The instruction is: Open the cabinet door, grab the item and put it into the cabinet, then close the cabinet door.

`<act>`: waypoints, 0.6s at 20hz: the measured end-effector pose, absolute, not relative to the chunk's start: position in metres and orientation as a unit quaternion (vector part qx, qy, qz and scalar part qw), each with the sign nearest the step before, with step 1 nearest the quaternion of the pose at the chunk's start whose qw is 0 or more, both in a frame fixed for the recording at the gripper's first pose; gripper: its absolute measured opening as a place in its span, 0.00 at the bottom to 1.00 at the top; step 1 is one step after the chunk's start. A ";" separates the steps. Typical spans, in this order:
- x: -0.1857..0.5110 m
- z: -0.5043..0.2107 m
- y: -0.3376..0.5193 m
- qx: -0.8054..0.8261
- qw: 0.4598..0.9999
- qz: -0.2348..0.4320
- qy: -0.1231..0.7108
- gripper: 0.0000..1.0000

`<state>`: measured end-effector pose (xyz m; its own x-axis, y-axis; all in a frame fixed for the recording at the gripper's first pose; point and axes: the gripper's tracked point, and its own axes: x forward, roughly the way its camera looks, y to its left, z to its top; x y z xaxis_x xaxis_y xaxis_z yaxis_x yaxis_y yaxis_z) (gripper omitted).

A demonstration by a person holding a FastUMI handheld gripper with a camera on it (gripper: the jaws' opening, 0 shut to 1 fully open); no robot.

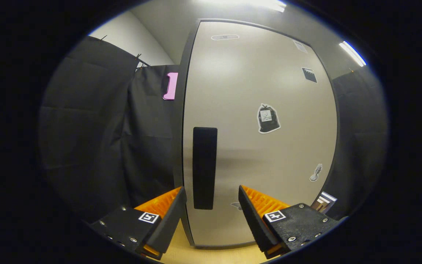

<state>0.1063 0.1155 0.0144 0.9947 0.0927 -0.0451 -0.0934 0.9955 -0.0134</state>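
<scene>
Nothing here is legible to me. The stickers on the cabinet door are too small to read, and the square markers on my gripper carry only patterns.

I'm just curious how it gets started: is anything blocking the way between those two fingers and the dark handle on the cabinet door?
Nothing visible is. The gripper has its fingers spread open, and the dark vertical handle on the closed cabinet door lies just ahead, lined up with the gap between them.
</scene>
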 end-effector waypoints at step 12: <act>0.115 0.013 0.118 -0.022 0.998 0.045 0.041 0.26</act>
<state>0.1152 0.1177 0.0133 0.9925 0.0890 -0.0835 -0.0926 0.9949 -0.0400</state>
